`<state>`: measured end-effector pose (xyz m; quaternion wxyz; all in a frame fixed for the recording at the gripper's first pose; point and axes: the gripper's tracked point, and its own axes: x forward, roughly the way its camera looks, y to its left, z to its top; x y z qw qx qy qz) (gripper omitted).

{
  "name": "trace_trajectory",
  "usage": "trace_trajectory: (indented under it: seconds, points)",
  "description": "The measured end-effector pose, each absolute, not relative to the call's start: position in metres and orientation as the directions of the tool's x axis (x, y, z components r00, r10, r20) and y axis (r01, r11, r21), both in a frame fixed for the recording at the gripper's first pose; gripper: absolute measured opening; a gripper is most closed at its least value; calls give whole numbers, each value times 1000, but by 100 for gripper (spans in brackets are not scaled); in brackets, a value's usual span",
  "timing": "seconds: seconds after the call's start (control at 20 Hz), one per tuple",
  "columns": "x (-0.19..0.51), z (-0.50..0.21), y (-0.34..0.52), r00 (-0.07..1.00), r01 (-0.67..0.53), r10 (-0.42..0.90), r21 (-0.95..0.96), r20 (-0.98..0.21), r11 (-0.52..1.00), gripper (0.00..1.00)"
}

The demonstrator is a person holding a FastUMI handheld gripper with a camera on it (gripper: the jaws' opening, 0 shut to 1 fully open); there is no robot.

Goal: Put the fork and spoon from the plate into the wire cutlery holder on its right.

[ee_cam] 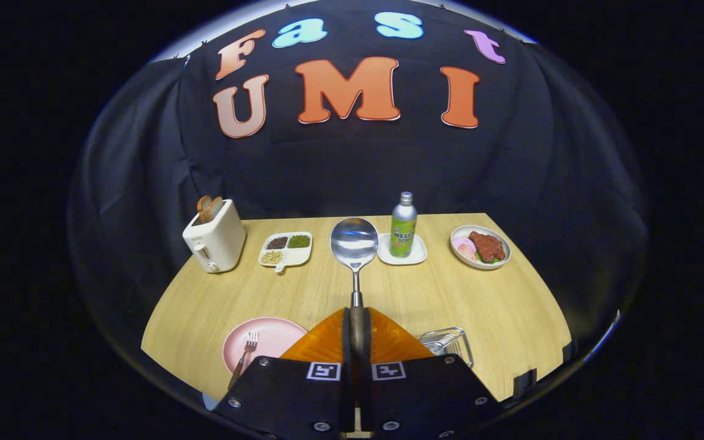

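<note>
I work over the wooden table (468,305), and I'll place everything from the pink plate (269,340), the landmark where the cutlery starts. The toaster (214,242) with bread in its slots stands far beyond the plate, toward the back wall. Right of the toaster, also well beyond the plate, sit a divided snack dish (285,250), a green bottle (403,227) on its small white tray (416,253), and a bowl of meat (481,247). All of these are well apart from my path, so I judge nothing blocks the short move.

The wire cutlery holder (448,343) sits to the right of the plate, partly hidden behind my fingers. My gripper (357,333) is pinched tight on the spoon (354,243), both fingers pressing its dark handle, bowl pointing forward and raised over the table; I hold it by the handle end so it can be tipped down into the holder. The fork (245,353) lies on the plate, tines away from me, waiting its turn.
</note>
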<state>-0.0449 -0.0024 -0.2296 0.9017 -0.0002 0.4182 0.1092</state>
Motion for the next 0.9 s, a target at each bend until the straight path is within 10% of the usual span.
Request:
trace_trajectory:
  seconds: [0.9]
  points:
    - [-107,-311,-121,257,-283,60,-16,-965,959,4]
